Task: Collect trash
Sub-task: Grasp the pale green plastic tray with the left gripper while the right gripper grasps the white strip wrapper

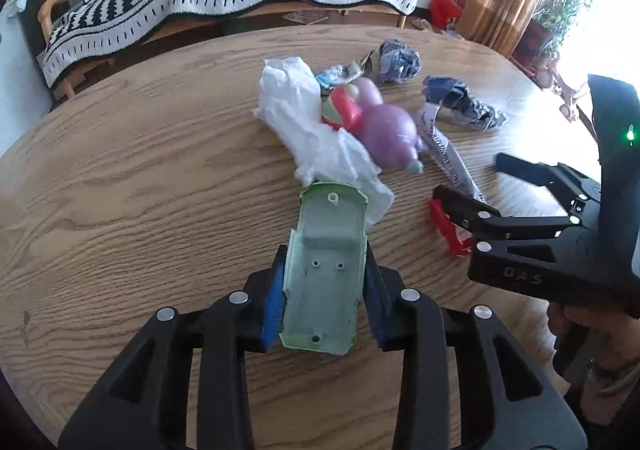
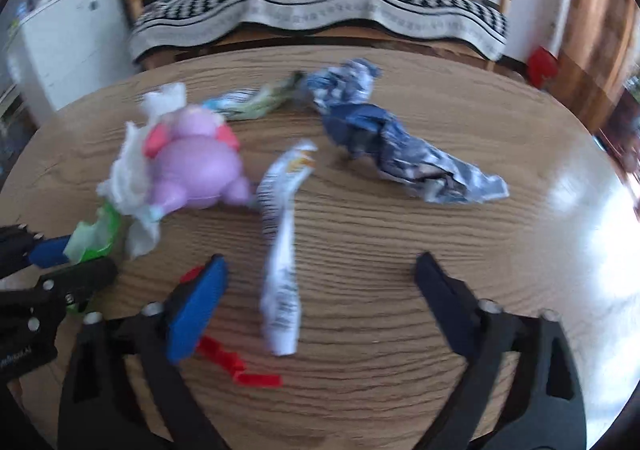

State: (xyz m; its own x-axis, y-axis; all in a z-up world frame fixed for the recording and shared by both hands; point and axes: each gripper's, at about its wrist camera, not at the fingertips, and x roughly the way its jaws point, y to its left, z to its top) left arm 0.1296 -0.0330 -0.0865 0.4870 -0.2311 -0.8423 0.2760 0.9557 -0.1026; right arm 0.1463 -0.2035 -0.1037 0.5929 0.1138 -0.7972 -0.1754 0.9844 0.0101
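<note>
Both tools are matte black plastic with triangular cut-outs in the arms and round silver pins at the joints. The left gripper (image 1: 324,290) and right gripper (image 2: 320,306) carry blue pads (image 2: 196,310). The right body bears raised letters "DAS" and a green light (image 1: 631,135).

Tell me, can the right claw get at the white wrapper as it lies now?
Probably yes. The white wrapper lies flat between the open pads of the right claw, nothing on top of it. Only the red scrap lies close, by the left pad.
</note>
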